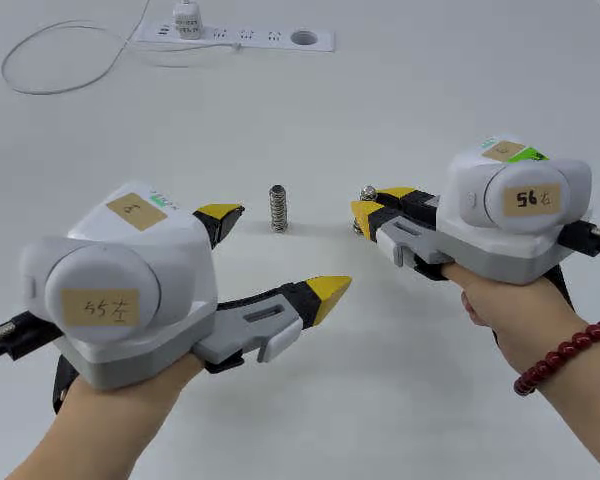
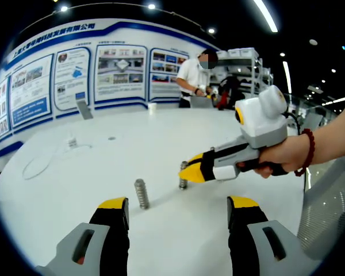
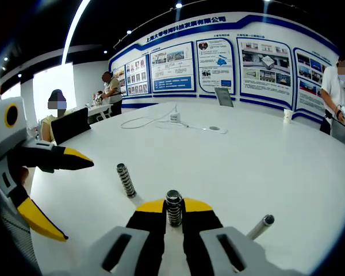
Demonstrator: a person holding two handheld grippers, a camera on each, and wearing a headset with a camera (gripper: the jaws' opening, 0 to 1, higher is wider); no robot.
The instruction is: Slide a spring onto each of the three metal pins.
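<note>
While right gripper [image 3: 173, 210] pinches an upright spring [image 3: 173, 201], left gripper [image 2: 178, 202] jaws spread — second spring [image 1: 278, 208] (also vertical) nearby.

The white bench [image 1: 400, 90] carries a power strip [image 1: 242, 37] at 12 o'clock, with a white plug [image 1: 188, 20] in it, and a thin cable [image 1: 60, 60] looped at 10 o'clock. Near the middle stands a sprung pin [image 1: 278, 208]. At 3 o'clock from it stand a second sprung pin [image 3: 173, 208] and a bare metal pin [image 3: 260, 227].
</note>
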